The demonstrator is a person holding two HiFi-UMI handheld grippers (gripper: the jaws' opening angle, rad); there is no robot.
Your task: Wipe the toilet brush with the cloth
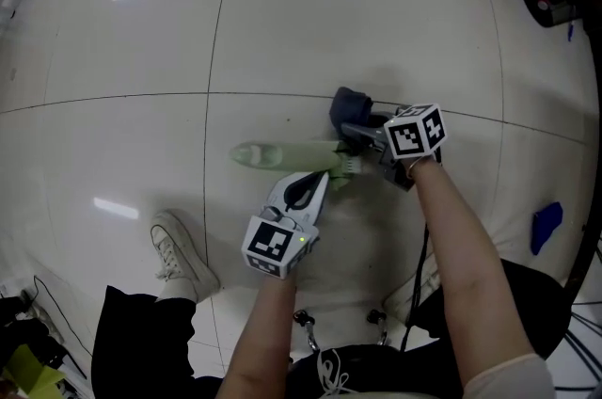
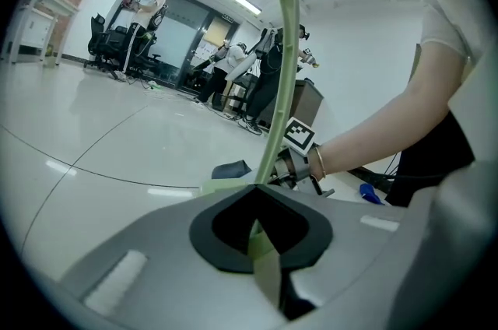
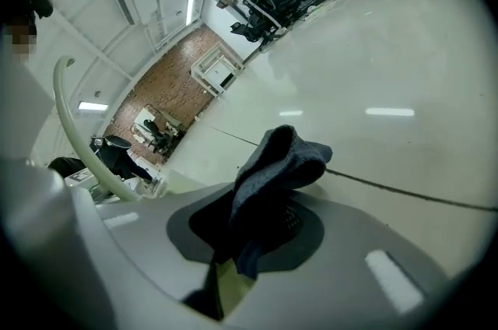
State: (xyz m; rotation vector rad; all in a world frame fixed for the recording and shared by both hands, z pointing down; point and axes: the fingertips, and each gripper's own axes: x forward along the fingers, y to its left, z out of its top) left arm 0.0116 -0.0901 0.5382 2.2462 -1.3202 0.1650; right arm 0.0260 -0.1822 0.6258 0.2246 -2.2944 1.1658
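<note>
Brush (image 1: 282, 156): pale green, head pointing left over tiled floor (image 1: 376, 11), handle clamped in left gripper (image 1: 318, 185). Cloth (image 1: 349, 105): dark blue, pinched in right gripper (image 1: 365, 139), just beside brush handle. White shoe (image 1: 179, 251) at lower left.

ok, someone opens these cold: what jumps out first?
The pale green toilet brush stretches across the middle of the head view over the white tiled floor, its handle clamped in the left gripper. Right beside it, the right gripper pinches a bunched dark blue cloth. A white shoe sits at lower left.
</note>
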